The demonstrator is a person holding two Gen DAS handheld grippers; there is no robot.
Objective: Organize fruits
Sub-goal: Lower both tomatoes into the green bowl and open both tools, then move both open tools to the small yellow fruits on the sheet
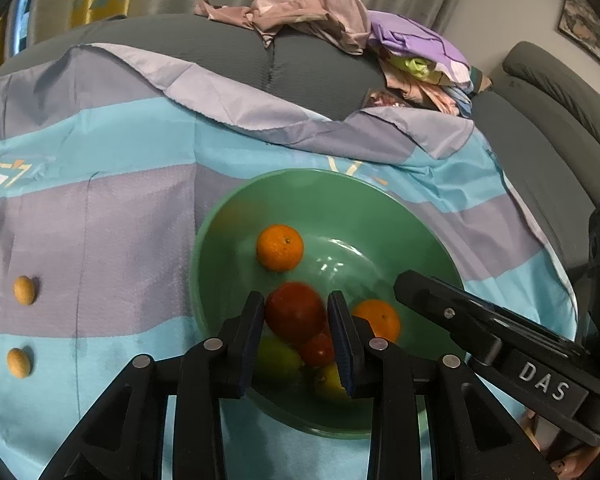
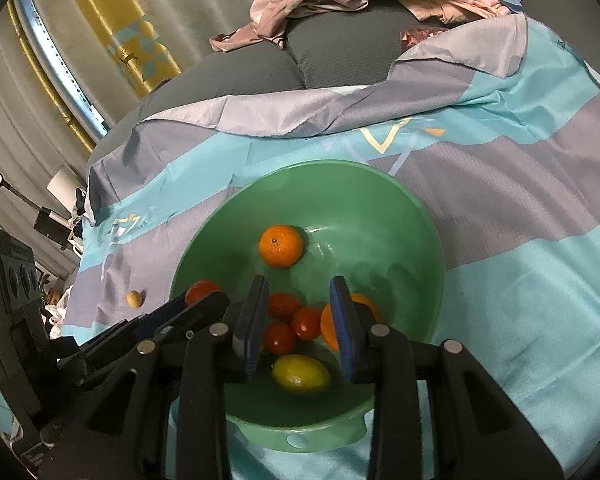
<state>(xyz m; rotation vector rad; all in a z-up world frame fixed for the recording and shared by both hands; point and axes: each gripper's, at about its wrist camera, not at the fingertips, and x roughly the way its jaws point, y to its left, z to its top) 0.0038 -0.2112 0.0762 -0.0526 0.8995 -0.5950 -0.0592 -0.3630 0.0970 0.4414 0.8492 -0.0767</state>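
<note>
We see a bowl (image 1: 236,216) on a cloth (image 1: 100,232) spread over a sofa (image 1: 220,52), two oranges (image 1: 279,247), tomatoes (image 2: 279,337) and a lemon (image 2: 301,373) inside it, two small fruits (image 1: 24,289) left of it on the cloth, piled clothes (image 1: 316,12) behind.

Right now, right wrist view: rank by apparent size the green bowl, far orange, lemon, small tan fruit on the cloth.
1. green bowl
2. lemon and far orange: look alike; the lemon sits nearer the camera, so unsure.
3. small tan fruit
</note>
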